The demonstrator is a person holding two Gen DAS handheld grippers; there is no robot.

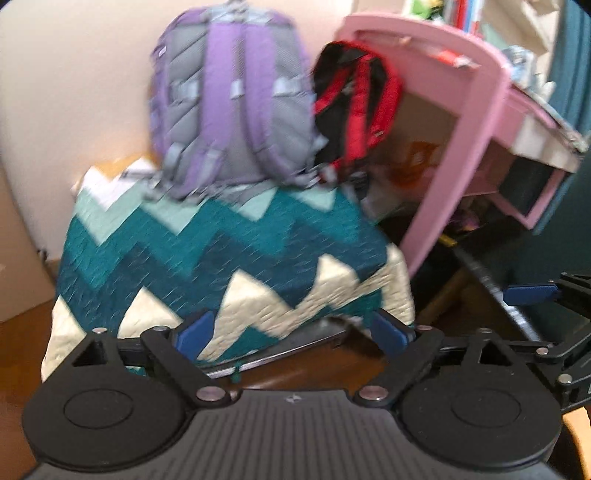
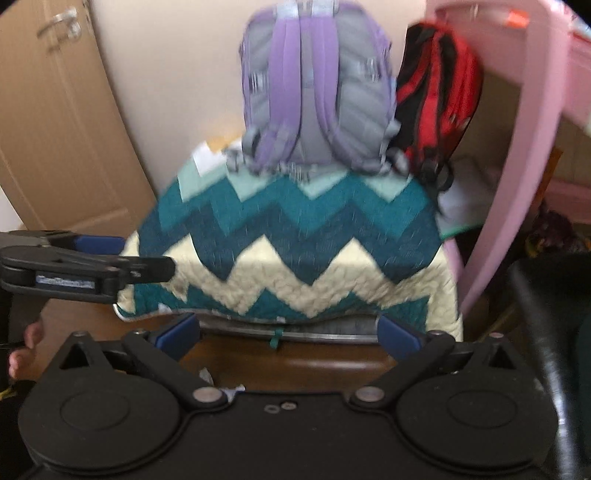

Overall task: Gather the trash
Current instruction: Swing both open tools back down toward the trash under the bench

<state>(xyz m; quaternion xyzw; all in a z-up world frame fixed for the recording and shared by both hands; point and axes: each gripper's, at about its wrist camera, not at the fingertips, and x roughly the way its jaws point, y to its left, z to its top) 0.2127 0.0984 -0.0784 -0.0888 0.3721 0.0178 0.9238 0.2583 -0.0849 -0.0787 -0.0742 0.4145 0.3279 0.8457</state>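
Currently | left gripper [image 1: 295, 330] wide open, empty | right gripper [image 2: 290, 332] wide open, empty

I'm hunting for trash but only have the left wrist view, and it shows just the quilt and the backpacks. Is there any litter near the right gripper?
Observer: Yes. A small pale crumpled scrap lies on the brown wooden surface, right at the front edge of the right gripper body.
Operator: Are its jaws ready to take it?
Observer: They stand wide open with nothing between them.
Operator: What's left of the quilt? My view blurs there.
Observer: A beige door with a metal handle.
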